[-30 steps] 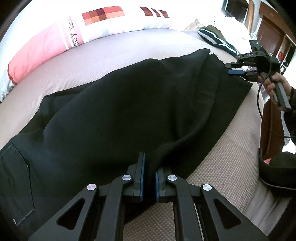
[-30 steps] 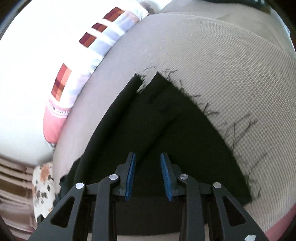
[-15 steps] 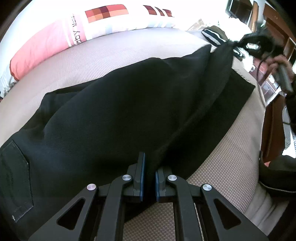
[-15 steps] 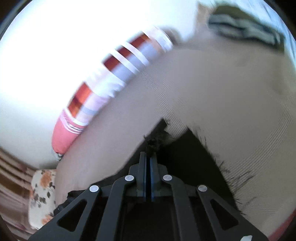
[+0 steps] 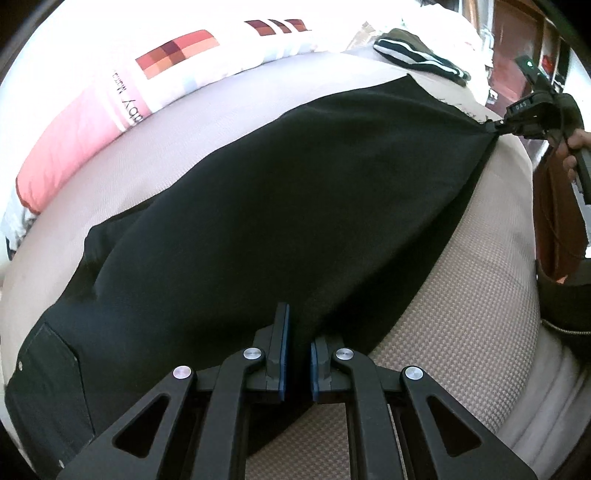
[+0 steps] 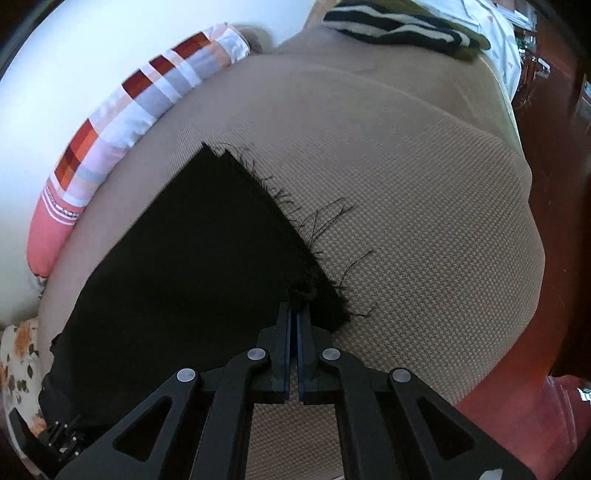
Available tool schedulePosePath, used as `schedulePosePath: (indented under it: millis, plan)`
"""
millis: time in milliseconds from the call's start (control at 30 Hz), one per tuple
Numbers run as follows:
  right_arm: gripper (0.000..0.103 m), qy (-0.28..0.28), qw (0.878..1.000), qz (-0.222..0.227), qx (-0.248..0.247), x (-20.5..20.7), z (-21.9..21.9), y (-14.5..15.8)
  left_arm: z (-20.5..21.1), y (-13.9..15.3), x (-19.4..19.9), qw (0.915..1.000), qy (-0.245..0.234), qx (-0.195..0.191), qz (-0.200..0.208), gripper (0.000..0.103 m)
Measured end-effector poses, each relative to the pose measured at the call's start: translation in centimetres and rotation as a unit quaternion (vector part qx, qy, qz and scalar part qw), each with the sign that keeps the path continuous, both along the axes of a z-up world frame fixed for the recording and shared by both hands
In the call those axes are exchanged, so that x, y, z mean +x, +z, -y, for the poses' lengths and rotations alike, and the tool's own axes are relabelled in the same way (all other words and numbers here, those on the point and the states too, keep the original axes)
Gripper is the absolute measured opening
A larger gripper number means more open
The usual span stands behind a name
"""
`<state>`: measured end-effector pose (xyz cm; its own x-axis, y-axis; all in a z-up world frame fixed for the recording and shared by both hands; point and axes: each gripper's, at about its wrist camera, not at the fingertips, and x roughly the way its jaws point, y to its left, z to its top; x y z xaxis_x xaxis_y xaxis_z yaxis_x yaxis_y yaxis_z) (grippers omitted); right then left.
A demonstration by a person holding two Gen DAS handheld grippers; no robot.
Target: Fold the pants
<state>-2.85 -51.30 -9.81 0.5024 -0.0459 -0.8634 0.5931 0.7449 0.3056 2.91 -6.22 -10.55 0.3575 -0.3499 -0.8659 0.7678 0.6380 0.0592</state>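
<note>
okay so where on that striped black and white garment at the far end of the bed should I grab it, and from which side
Grip the striped garment at its near long edge, coming in over the tan bed cover. It lies flat and bunched near the bed's far edge, so that near edge looks like the most reachable part. Both tongs are now shut on the black pants, so one would need freeing first.

Both wrist fisheyes look steeply down, close over the black cloth pants on the beige textured mattress, from opposite ends.
</note>
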Motion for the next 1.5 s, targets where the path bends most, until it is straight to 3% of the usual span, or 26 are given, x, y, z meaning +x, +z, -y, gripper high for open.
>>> schedulePosePath:
  millis: [200,400,533,633,733,800,900,967,1100,1233,1333,1400,1467,1500]
  plan:
    - [0.001,0.001,0.999,0.016,-0.034,-0.9,-0.2,2.5,-0.4,1.3,-0.7,0.9994,-0.023,-0.027,-0.006,0.01]
    - [0.001,-0.015,0.999,-0.007,-0.033,-0.9,0.1,0.7,0.4,0.1,-1.4,0.9989,-0.048,-0.002,0.003,0.01]
    - [0.002,-0.019,0.999,-0.014,-0.035,-1.0,0.1,0.0,0.5,0.0,-1.0,0.9993,-0.037,0.001,-0.003,0.017]
    - [0.019,-0.029,0.999,-0.019,-0.034,-1.2,0.6,0.2,-0.1,0.4,-0.3,0.9995,-0.013,-0.007,-0.029,0.034]
    - [0.023,-0.042,0.997,-0.03,-0.055,-1.5,0.9,1.1,-2.0,1.9,0.7,0.9949,0.015,-0.066,-0.075,0.06]
    - [0.024,-0.05,0.996,-0.03,-0.072,-1.5,1.0,2.0,-3.8,3.1,1.3,0.9896,0.04,-0.11,-0.083,0.063]
    - [0.024,-0.037,0.995,-0.02,-0.09,-0.6,0.3,3.7,-6.3,3.9,3.1,0.9836,0.098,-0.134,-0.071,0.065]
    - [0.024,-0.006,0.996,-0.006,-0.092,1.0,-0.9,5.0,-7.9,3.9,4.5,0.9782,0.15,-0.134,-0.051,0.065]
    - [0.024,0.099,0.992,0.019,-0.074,5.8,-6.0,6.4,-11.7,3.4,7.2,0.9563,0.258,-0.136,-0.022,0.065]
    - [0.024,0.248,0.968,0.028,-0.026,11.8,-13.5,6.0,-14.8,2.9,8.8,0.939,0.318,-0.132,0.002,0.065]
    - [0.024,0.355,0.934,0.022,0.02,16.3,-20.0,5.3,-16.8,2.4,9.3,0.9276,0.35,-0.131,0.006,0.065]
    - [0.024,0.422,0.906,0.016,0.034,19.3,-24.9,4.9,-18.4,2.0,9.4,0.9216,0.367,-0.127,0.008,0.065]
    - [0.027,0.467,0.883,0.016,0.045,21.2,-28.5,4.6,-19.7,1.7,9.6,0.916,0.381,-0.125,0.007,0.065]
    - [0.033,0.49,0.87,0.015,0.049,22.3,-30.6,4.5,-20.7,1.4,9.5,0.9118,0.391,-0.126,0.003,0.065]
